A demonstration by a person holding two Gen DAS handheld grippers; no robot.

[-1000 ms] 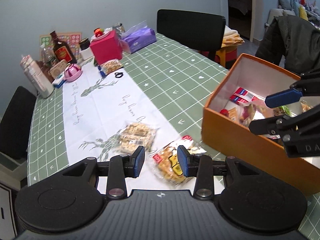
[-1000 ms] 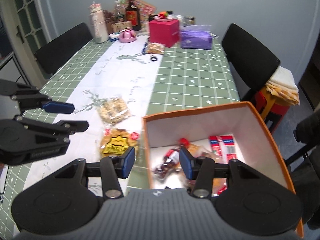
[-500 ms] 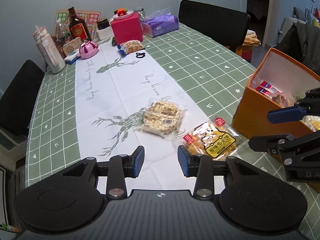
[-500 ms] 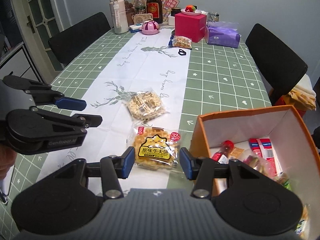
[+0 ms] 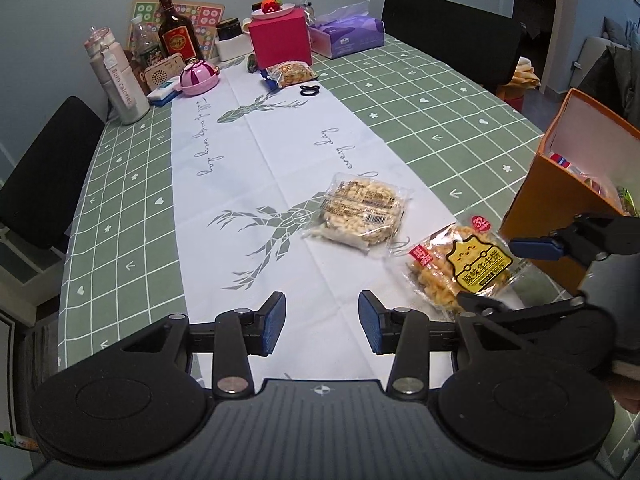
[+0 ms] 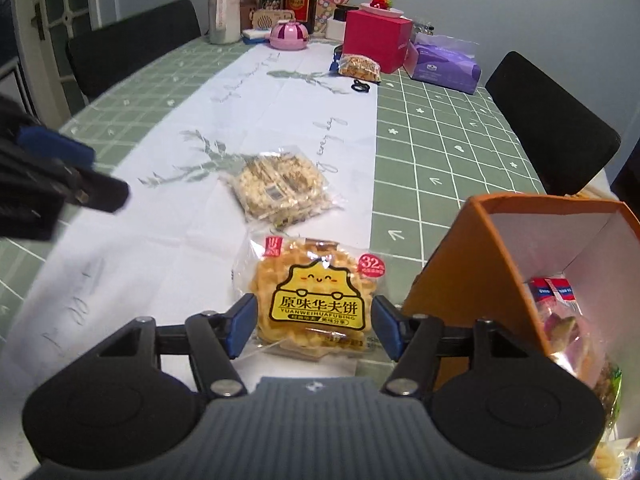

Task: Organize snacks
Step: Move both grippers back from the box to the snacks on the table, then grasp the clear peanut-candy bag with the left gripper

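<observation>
The right gripper [image 6: 314,326] is hanging low over the waffle packet [image 6: 310,302], its jaws opening — the packet is lying between the blue pads, untouched, on the white runner [image 5: 256,168] just beside the orange box [image 6: 476,272]. The left gripper [image 5: 322,324] is hovering over bare runner, its jaws also opening with nothing between them. A rice-puff packet [image 5: 360,214] is lying just beyond the waffles — apart from both grippers.

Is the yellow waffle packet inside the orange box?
No, the yellow waffle packet lies on the table beside the orange box, not in it.
</observation>
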